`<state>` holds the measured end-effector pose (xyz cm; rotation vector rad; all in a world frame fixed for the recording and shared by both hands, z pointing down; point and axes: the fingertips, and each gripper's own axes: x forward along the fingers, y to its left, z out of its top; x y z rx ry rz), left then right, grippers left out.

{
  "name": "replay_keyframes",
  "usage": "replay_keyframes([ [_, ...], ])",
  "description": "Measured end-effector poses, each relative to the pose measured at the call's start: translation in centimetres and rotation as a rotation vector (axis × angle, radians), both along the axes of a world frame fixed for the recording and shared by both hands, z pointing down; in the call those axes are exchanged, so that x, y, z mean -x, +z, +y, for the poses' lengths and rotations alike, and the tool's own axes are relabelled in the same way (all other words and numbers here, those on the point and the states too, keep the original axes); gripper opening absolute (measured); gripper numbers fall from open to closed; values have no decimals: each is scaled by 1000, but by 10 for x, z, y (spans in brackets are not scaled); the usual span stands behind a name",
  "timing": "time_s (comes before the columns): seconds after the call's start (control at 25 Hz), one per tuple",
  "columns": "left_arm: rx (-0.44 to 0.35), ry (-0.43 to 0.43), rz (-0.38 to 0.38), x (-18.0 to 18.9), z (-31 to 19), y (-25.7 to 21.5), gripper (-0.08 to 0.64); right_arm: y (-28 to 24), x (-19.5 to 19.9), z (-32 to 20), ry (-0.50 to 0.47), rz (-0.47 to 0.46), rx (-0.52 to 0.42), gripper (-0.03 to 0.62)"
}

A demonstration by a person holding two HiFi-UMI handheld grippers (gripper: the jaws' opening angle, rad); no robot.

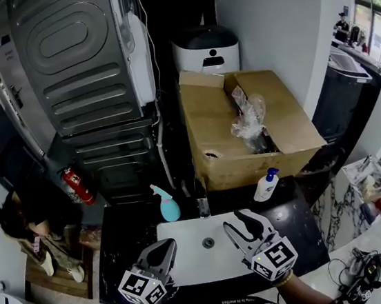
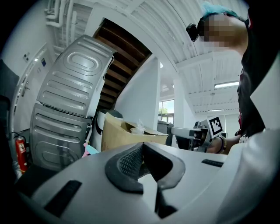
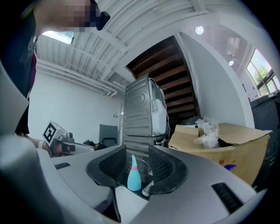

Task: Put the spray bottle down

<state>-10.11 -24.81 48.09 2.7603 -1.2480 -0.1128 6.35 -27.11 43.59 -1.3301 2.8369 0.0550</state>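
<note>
The teal spray bottle [image 1: 167,204] with a pink collar stands upright on the black counter [image 1: 124,254], just left of the faucet [image 1: 202,206]. Neither gripper touches it. My left gripper [image 1: 163,251] hovers over the near left part of the white sink [image 1: 206,267], its jaws shut with nothing between them [image 2: 142,146]. My right gripper [image 1: 245,222] is over the sink's right side, open and empty. In the right gripper view the bottle [image 3: 134,175] shows well ahead, through the gap between the jaws [image 3: 136,153]. Its top peeks out at the left [image 2: 89,150] in the left gripper view.
A white pump bottle [image 1: 266,185] stands at the counter's back right. Behind the counter is an open cardboard box [image 1: 243,130] with plastic wrap in it. Farther left are a grey washing machine [image 1: 87,78], a red fire extinguisher [image 1: 76,183] and a crouching person [image 1: 35,217].
</note>
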Motion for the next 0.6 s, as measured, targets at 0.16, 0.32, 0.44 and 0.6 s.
replay_keyframes([
  [0.16, -9, 11, 0, -4, 1, -3, 15, 0, -4, 3, 9, 0, -2, 156],
  [0.32, -1, 5, 2, -6, 2, -5, 15, 3, -2, 5, -4, 18, -4, 115],
  [0.44, -7, 20, -9, -8, 4, -2, 15, 8, 0, 7, -14, 26, 1, 83],
  [0.6, -10, 31, -17, -12, 8, 0, 15, 10, 3, 9, -31, 20, 11, 63],
])
